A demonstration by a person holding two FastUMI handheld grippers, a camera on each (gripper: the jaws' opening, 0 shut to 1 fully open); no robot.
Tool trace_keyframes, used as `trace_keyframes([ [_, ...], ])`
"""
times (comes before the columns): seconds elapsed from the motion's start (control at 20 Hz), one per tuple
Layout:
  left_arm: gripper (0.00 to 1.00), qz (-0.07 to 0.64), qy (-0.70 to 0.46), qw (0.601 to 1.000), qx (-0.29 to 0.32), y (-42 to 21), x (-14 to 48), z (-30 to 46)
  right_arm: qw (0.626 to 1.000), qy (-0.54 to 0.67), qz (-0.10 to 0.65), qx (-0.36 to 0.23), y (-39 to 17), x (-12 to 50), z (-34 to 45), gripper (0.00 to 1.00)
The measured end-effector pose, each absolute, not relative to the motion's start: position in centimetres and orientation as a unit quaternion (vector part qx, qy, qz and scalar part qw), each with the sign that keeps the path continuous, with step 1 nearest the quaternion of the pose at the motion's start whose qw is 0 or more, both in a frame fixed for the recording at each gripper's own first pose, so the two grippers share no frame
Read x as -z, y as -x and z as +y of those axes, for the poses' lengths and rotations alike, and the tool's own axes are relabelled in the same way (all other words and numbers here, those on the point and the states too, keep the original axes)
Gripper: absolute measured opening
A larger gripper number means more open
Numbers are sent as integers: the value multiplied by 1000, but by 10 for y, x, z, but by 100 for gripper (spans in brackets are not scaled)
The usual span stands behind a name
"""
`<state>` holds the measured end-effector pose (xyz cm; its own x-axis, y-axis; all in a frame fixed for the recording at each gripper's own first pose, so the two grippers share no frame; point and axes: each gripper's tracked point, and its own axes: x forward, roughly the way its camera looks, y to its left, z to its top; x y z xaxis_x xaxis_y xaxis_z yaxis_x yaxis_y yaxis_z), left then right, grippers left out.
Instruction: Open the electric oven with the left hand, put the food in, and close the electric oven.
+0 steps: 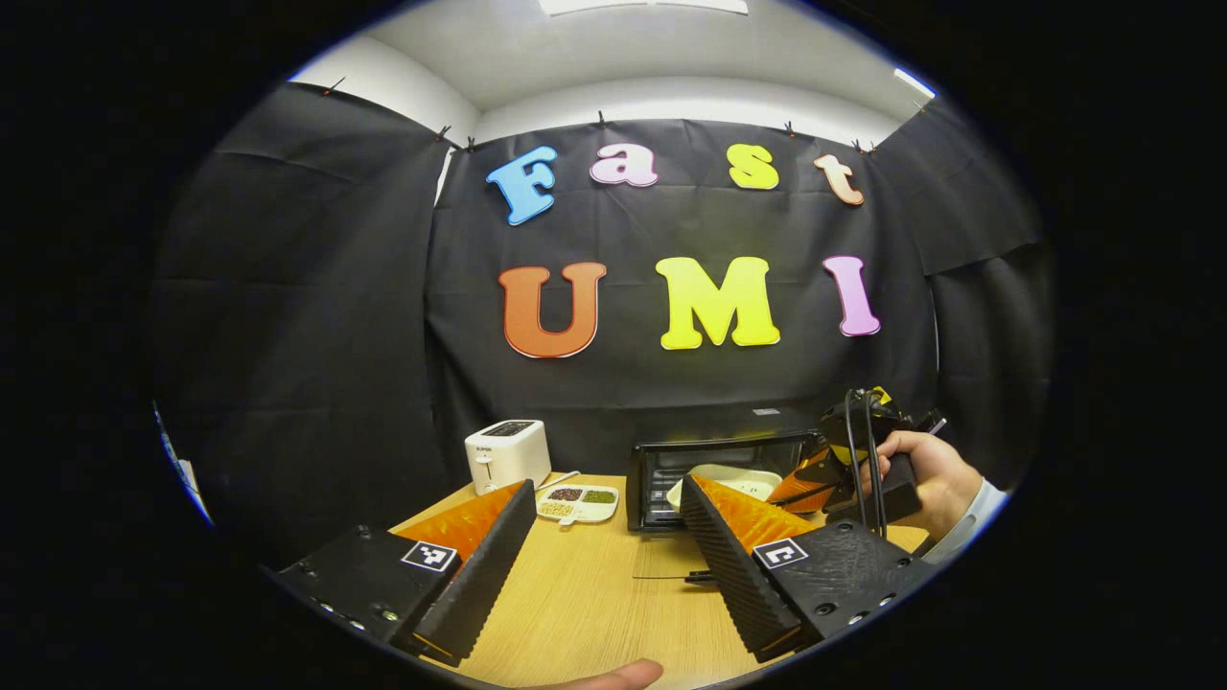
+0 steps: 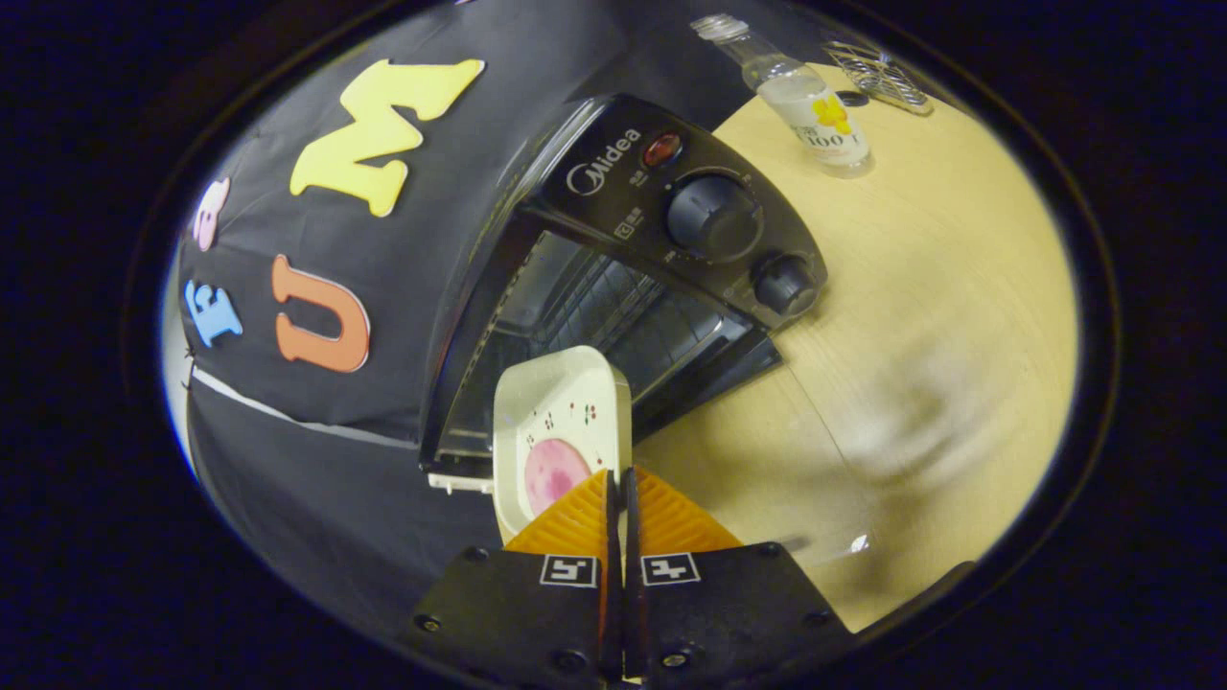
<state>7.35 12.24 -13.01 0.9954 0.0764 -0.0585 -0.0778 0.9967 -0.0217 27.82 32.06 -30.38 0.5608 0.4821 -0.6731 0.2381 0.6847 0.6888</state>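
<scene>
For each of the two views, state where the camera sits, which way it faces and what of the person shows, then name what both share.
Left gripper view: rides the open left hand-held gripper, held back over the table, facing the booth wall, toaster and oven; a hand shows.
Right gripper view: rides the right hand-held gripper, rolled sideways, close to the open oven, pinching the plate.
Shared: oven, plate, table.

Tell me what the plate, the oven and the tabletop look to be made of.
Plate: glossy cream ceramic or melamine, with a smooth rim and printed dots; which one is unclear.
Oven: black painted metal shell with plastic-looking knobs and wire racks inside.
Tabletop: pale wood-grain laminate, matte, with faint streaks.
</scene>
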Motion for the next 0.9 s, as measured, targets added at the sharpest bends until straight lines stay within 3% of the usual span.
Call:
trace_keyframes([
  [0.3, 96, 48, 29, 998, -30, -79, 150, 118, 802, -458, 385, 11, -311, 313, 331, 4],
  [0.5, 96, 48, 24, 998, -24, -79, 152, 119, 806, -470, 358, 24, -326, 319, 348, 1],
  [0.6, 96, 46, 20, 998, -25, -79, 154, 118, 814, -467, 344, 22, -338, 322, 351, 5],
  [0.65, 96, 45, 18, 999, -25, -81, 156, 117, 817, -466, 339, 17, -343, 323, 353, 1],
  [0.9, 96, 65, 22, 997, -23, -85, 173, 115, 828, -464, 314, -4, -364, 328, 365, 6],
])
